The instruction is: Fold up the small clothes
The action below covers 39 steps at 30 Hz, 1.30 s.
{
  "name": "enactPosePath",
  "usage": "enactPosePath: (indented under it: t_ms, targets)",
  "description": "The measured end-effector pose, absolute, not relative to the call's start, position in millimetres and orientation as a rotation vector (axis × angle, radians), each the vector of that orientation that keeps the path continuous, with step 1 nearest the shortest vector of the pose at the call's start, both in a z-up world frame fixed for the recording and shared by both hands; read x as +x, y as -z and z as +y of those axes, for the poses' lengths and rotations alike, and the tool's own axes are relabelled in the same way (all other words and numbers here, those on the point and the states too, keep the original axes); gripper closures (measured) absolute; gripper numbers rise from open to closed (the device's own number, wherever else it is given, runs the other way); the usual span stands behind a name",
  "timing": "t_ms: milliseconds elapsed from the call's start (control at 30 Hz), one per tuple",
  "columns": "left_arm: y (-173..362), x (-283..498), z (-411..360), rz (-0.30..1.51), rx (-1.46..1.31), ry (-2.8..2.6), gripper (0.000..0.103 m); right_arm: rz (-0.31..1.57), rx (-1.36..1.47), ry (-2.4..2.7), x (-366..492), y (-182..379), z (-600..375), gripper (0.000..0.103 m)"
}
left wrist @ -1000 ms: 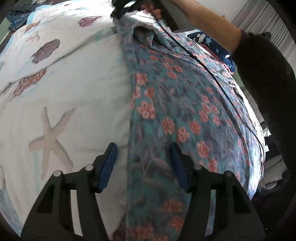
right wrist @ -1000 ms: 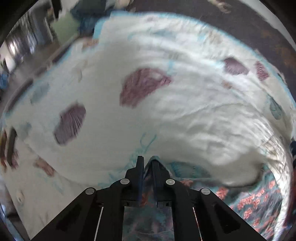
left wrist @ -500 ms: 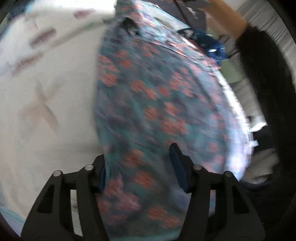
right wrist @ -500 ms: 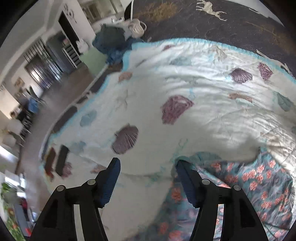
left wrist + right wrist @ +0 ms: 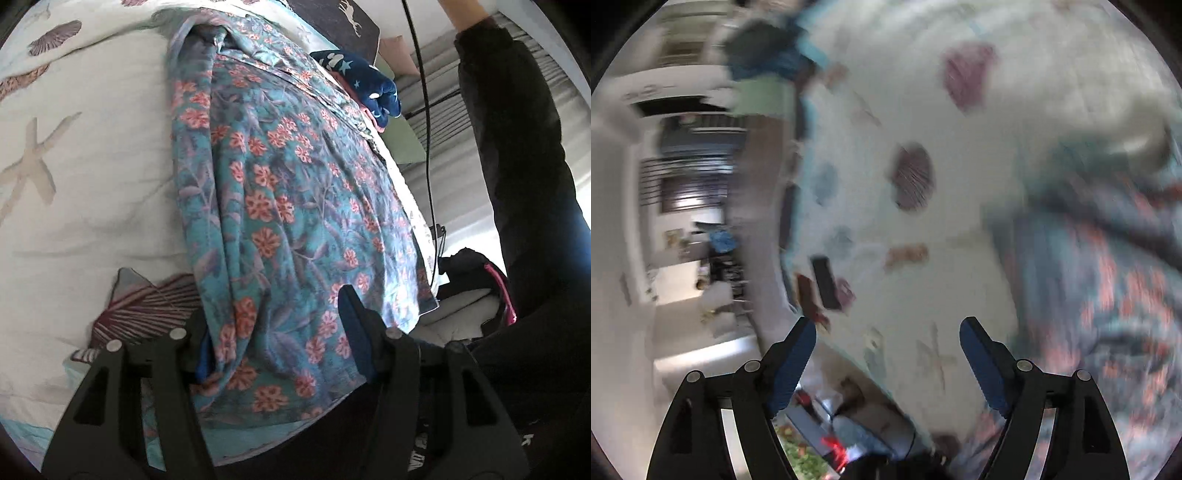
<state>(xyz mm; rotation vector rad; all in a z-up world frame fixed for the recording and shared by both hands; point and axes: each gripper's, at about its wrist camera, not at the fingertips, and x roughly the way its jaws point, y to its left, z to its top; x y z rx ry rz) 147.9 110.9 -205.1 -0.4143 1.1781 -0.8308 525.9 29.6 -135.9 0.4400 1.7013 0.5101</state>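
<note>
1. One garment matters here: the floral garment (image 5: 295, 206), teal with coral flowers, lies spread on the bed's seashell quilt (image 5: 92, 177). Its long axis runs from the near edge of the bed, at the left tool, away toward the far end, where its upper part bunches into a ridge of folds.

2. Along the garment's left border, on the side of the quilt's starfish print, the cloth is already doubled over itself in a long lengthwise roll.

3. At the garment's near hem sits the left tool (image 5: 280, 332). Its fingers stand apart with the hem between them; the left pad is buried behind the rolled edge, the right pad rests on top of the cloth. Whether the pads actually press the fabric I cannot tell.

4. From the garment, the right tool (image 5: 886, 354) is off to one side: in its blurred view the floral cloth fills the right of the frame and only quilt shows between its fingers. Its jaws have just been opening and now gape wide, with nothing between them.

5. Judged from this, the left tool is the nearer one, already at the hem, while the right tool must swing back toward the garment to take a fresh hold. The next fold would likely run across the long axis.

6. Beyond the garment's right edge lies a navy star-print cloth (image 5: 362, 81), and a person's dark sleeve (image 5: 517, 147) reaches over that side.
</note>
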Motion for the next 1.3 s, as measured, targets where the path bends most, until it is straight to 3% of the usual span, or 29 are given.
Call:
enactPosePath:
  t_ms: [200,300,433,500,700,867,1033,1300]
  targets:
    - [200.2,130.6,105.6,1.186,-0.424,0.876,0.044,1.549,0.488,-0.674,521.4,101.1,38.1,0.022]
    - [204.2,130.6,109.4,1.180,-0.482,0.886,0.044,1.376,0.180,-0.594,489.1,69.4,19.9,0.022]
    - [213.3,139.7,128.8,1.194,-0.572,0.841,0.054,0.990,-0.423,-0.457,404.4,32.0,-16.2,0.022]
    - [216.9,143.1,134.3,1.199,-0.597,0.825,0.056,0.915,-0.532,-0.304,369.8,25.1,-54.8,0.022]
    - [215.7,143.5,149.7,1.181,-0.605,0.780,0.056,0.986,-0.309,-0.266,252.1,12.9,-193.2,0.021]
    - [219.5,147.7,164.2,1.256,-0.586,0.726,0.056,1.103,-0.038,-0.251,151.7,59.1,-275.0,0.019]
    - [216.9,143.4,161.2,1.263,-0.532,0.724,0.056,1.134,-0.054,-0.030,85.1,117.2,-289.1,0.019]
    - [216.4,128.6,146.5,1.211,-0.553,0.787,0.056,1.183,0.272,-0.185,19.3,168.8,-308.6,0.019]
